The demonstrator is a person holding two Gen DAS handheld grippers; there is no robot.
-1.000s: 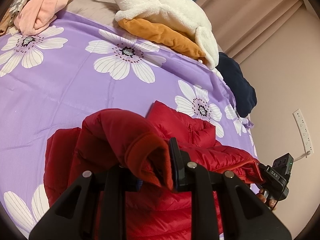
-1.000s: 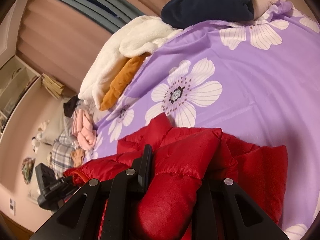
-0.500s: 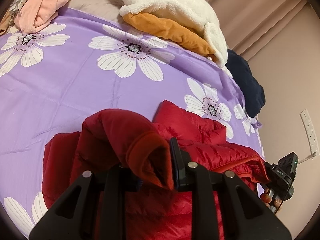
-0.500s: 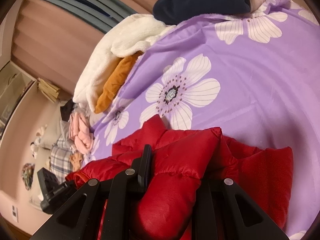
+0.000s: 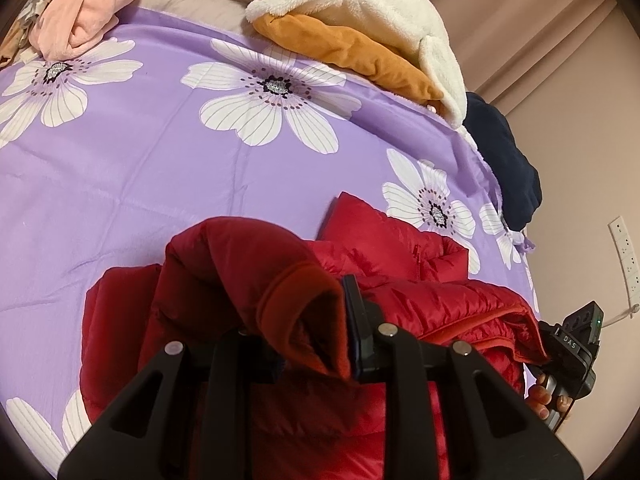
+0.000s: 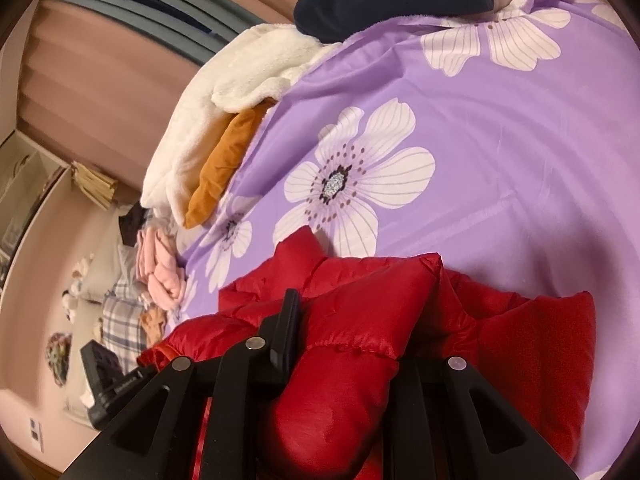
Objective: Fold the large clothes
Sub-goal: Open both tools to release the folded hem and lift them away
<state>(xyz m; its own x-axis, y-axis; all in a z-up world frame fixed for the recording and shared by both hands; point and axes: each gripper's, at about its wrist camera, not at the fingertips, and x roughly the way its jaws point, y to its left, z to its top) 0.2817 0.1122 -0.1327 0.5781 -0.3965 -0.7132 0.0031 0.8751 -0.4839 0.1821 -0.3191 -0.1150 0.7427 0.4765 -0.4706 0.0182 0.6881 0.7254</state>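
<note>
A red puffer jacket (image 5: 420, 300) lies bunched on the purple flowered bedspread (image 5: 140, 168). My left gripper (image 5: 304, 340) is shut on a fold of the jacket with its orange-red lining showing, lifted above the bed. My right gripper (image 6: 344, 340) is shut on another thick fold of the jacket (image 6: 352, 320), also raised. The right gripper's body shows at the far right of the left wrist view (image 5: 576, 344); the left gripper's body shows at the lower left of the right wrist view (image 6: 104, 380). The left finger in each grip is hidden by fabric.
A white fleece (image 5: 360, 4) over an orange garment (image 5: 352, 52) lies at the bed's far edge. A navy garment (image 5: 504, 164) sits by the wall. A pink garment (image 5: 88, 12) lies at the far left. A wall socket strip (image 5: 626, 256) is at right.
Both grippers have moved forward over the bed with the jacket folds still held; the far clothes piles appear closer and the jacket has shifted a little with them.
</note>
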